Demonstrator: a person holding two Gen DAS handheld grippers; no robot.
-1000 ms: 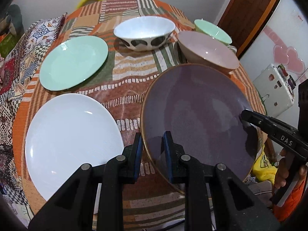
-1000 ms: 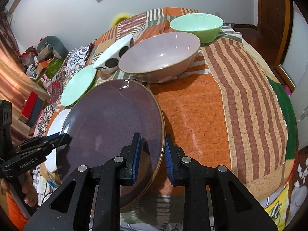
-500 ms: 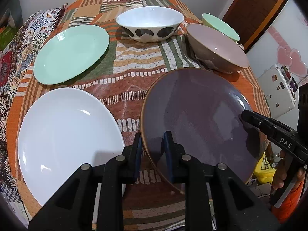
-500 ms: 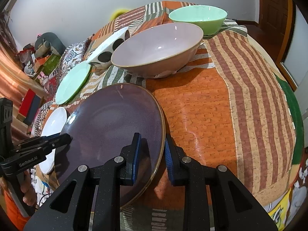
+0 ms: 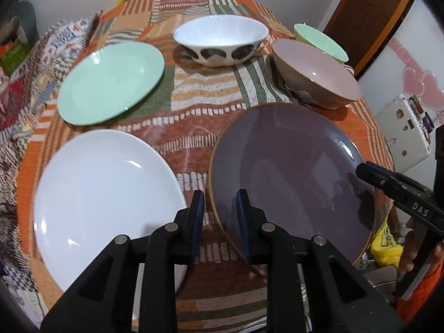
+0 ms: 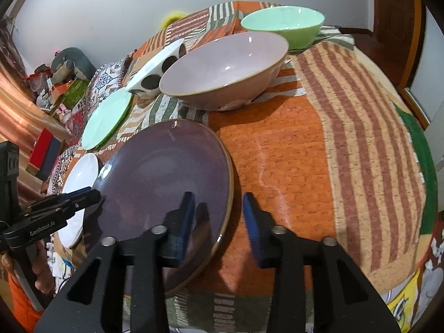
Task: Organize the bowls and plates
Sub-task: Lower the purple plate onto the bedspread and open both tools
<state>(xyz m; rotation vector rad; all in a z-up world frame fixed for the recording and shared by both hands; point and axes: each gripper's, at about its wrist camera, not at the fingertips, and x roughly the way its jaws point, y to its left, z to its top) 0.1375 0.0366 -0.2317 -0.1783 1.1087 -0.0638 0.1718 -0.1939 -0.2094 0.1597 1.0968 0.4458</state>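
White plate (image 5: 102,194) and mint plate (image 5: 111,82) lie flat at the worktop's (image 6: 291,152) left. Left gripper (image 5: 219,208), jaws narrowly apart, straddles the purple plate's (image 5: 288,174) near-left rim. Right gripper (image 6: 217,216), jaws spread, straddles its right rim; the round plate lies face-up before the bowls.

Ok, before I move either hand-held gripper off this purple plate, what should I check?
1. Right hand-held gripper open, fingers wide either side of the rim: ok.
2. Left hand-held gripper released from the rim: cannot tell; its fingers straddle the rim closely.
3. Purple plate fully supported on the tablecloth: cannot tell; the near edge is hidden.
4. Purple plate apart from the pink bowl: ok.
5. White plate bare, free for stacking: ok.
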